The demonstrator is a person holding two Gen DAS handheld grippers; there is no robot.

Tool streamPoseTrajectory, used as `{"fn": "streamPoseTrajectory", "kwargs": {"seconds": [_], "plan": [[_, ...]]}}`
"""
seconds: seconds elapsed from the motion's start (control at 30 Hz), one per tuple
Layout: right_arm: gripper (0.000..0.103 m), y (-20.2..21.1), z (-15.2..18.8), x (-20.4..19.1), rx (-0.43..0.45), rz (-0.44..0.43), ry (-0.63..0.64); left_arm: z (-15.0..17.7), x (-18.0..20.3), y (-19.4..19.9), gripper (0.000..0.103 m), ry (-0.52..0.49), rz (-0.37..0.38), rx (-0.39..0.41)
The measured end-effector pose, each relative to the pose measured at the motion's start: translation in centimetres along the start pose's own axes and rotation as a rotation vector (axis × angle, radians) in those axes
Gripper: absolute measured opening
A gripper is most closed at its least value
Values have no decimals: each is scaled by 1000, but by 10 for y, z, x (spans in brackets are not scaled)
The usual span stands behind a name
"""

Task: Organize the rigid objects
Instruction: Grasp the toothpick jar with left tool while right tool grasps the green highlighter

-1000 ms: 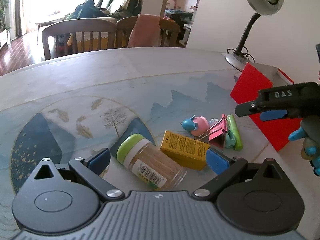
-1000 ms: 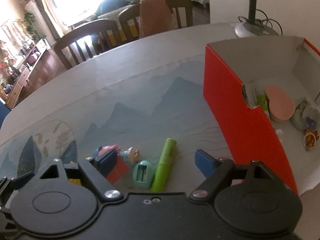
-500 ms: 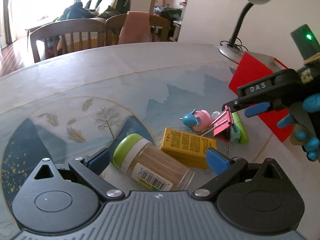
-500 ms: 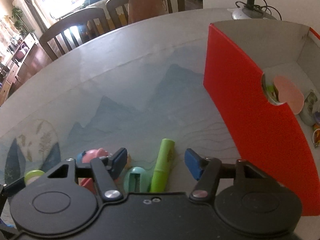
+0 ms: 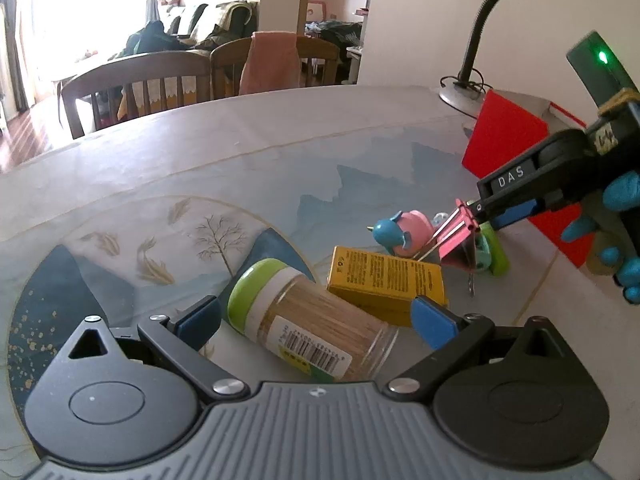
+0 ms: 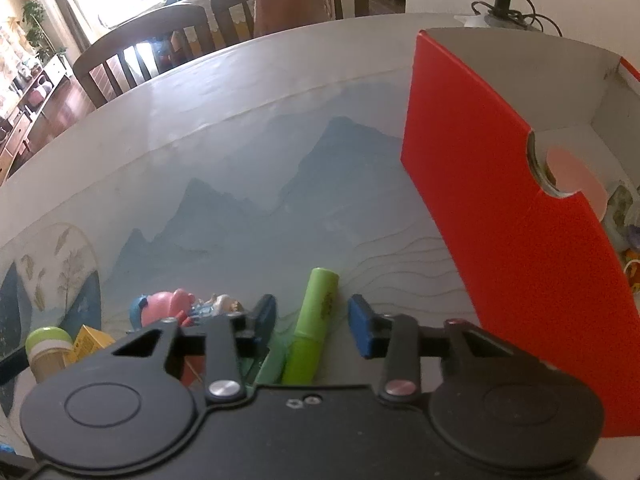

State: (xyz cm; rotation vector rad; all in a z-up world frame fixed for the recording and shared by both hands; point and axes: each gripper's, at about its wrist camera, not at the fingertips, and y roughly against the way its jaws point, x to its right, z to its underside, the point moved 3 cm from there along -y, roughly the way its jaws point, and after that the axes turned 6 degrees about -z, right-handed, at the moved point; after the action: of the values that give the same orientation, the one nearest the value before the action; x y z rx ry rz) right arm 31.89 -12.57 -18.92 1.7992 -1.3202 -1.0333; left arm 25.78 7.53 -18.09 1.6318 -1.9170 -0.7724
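My left gripper (image 5: 316, 320) is open with a toothpick jar (image 5: 308, 328) with a green lid lying between its fingers. A yellow box (image 5: 384, 280) lies just beyond it. My right gripper (image 6: 312, 316) is open and straddles a green marker (image 6: 316, 312); a teal sharpener (image 6: 272, 364) lies under its left finger. In the left wrist view the right gripper (image 5: 500, 216) is low over a pink binder clip (image 5: 456, 236), the marker (image 5: 498, 254) and a pink and blue toy (image 5: 404, 232). The toy also shows in the right wrist view (image 6: 168, 304).
A red open box (image 6: 512, 208) with several items inside stands at the right, also in the left wrist view (image 5: 504, 140). A desk lamp (image 5: 476, 60) stands behind it. Wooden chairs (image 5: 140, 84) line the table's far edge.
My right gripper has come down over the green marker and its fingers have narrowed around it. My left gripper has edged closer to the jar.
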Motion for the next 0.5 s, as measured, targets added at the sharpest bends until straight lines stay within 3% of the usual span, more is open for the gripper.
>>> {"fn": "streamPoseTrajectory", "kwargs": {"seconds": [0.17,0.2,0.5], "plan": [[17,2,1,-2,6,-5,13,4,8,2,94,-31,-34,3],[17,2,2,-1,7,-10,10,4,9,3,90,-34,-39,2],[15,19,16,8,25,-55,-3,8,9,10,90,33,-41,-31]]}}
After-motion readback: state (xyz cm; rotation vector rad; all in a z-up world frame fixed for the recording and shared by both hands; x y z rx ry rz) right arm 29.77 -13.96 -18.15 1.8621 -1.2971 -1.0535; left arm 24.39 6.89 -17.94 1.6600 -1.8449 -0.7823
